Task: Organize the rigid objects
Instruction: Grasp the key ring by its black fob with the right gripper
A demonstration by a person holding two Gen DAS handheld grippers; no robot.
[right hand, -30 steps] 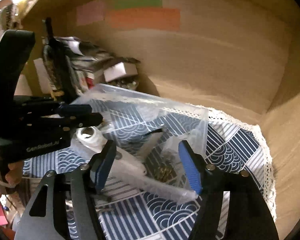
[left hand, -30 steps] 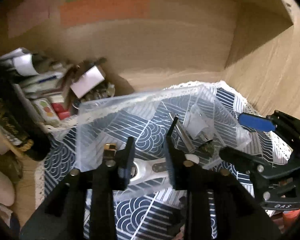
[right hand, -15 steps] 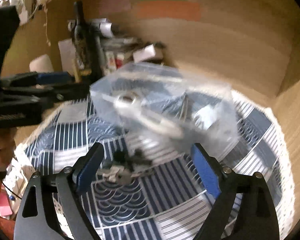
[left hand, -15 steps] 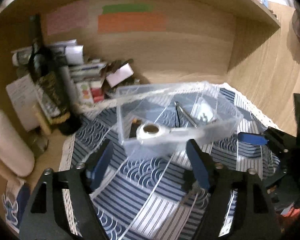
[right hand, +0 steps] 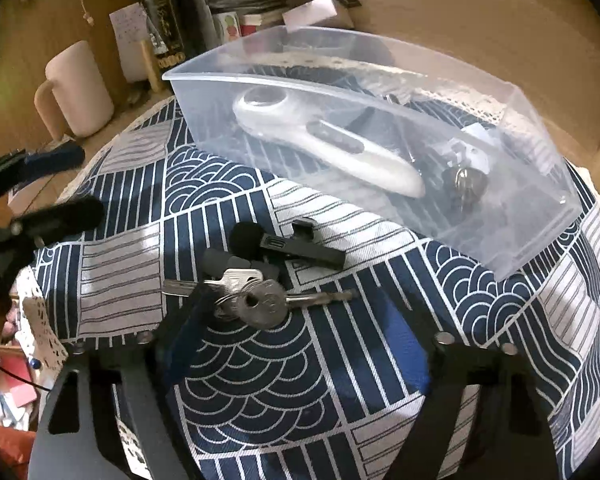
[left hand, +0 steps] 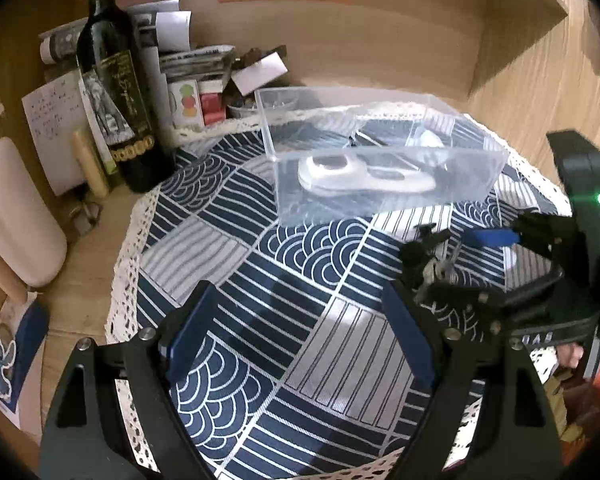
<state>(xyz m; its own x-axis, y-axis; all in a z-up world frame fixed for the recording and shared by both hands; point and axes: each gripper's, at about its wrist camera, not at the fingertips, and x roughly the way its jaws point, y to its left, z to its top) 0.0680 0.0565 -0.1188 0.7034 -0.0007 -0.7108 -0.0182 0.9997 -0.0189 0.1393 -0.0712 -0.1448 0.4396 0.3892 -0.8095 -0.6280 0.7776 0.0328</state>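
A clear plastic box (left hand: 476, 178) (right hand: 512, 240) sits on the patterned cloth and holds a white handheld device (left hand: 364, 176) (right hand: 324, 144) and small metal items (right hand: 466, 182). A bunch of keys (right hand: 252, 296) (left hand: 436, 272) and a black clip-on microphone (right hand: 288, 246) lie on the cloth in front of the box. My left gripper (left hand: 300, 340) is open and empty, back from the box. My right gripper (right hand: 296, 344) is open and empty, just short of the keys; it also shows in the left wrist view (left hand: 496, 238).
A dark wine bottle (left hand: 116, 80), papers and small boxes (left hand: 196, 80) stand at the back left. A pale pink mug (right hand: 76, 88) (left hand: 12, 216) stands off the cloth at left. Wooden walls close the back and right.
My left gripper let go of the white device inside the box, opened and pulled back. My right gripper also drew back from the box and now hovers by the keys.
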